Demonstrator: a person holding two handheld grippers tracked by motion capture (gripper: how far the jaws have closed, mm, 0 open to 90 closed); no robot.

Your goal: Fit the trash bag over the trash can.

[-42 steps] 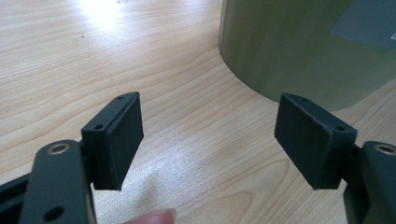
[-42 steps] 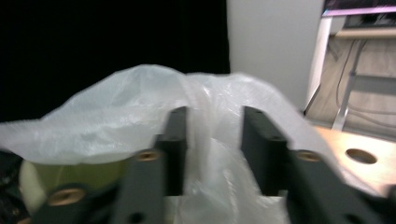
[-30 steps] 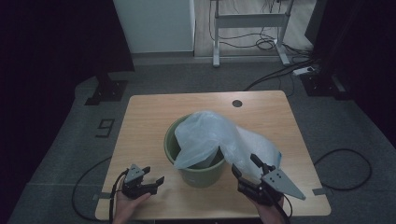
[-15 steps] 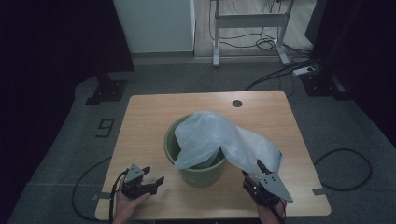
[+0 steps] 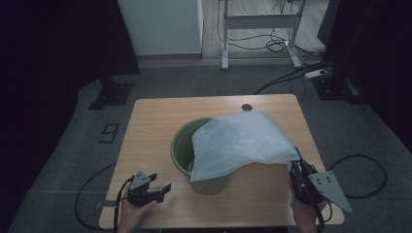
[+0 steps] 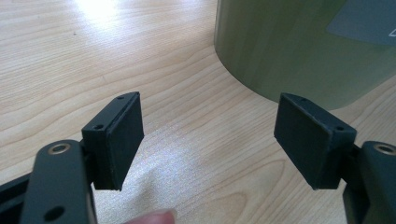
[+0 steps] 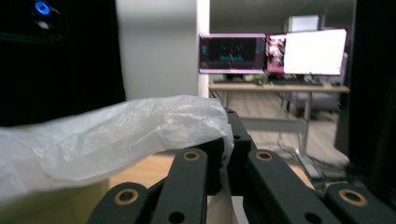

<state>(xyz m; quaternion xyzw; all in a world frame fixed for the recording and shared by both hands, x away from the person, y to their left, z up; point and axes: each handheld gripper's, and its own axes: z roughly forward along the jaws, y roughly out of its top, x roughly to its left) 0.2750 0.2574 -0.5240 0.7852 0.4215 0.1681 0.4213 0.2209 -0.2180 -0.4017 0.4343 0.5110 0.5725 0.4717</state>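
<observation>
**Two claws, one on the bag**

My right claw [image 5: 295, 162] has just clamped down on the edge of the white plastic bag [image 5: 240, 143], which drapes from the green bin [image 5: 180, 148] at the middle of the table [image 5: 150, 126] out to the near right. My left claw [image 5: 163, 191] rests released at the near left, just beside the bin's wall, nothing between its pads [image 6: 122, 140].

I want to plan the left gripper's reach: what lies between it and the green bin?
Only bare wooden table lies between the open left gripper and the bin, as the left gripper view shows.
</observation>
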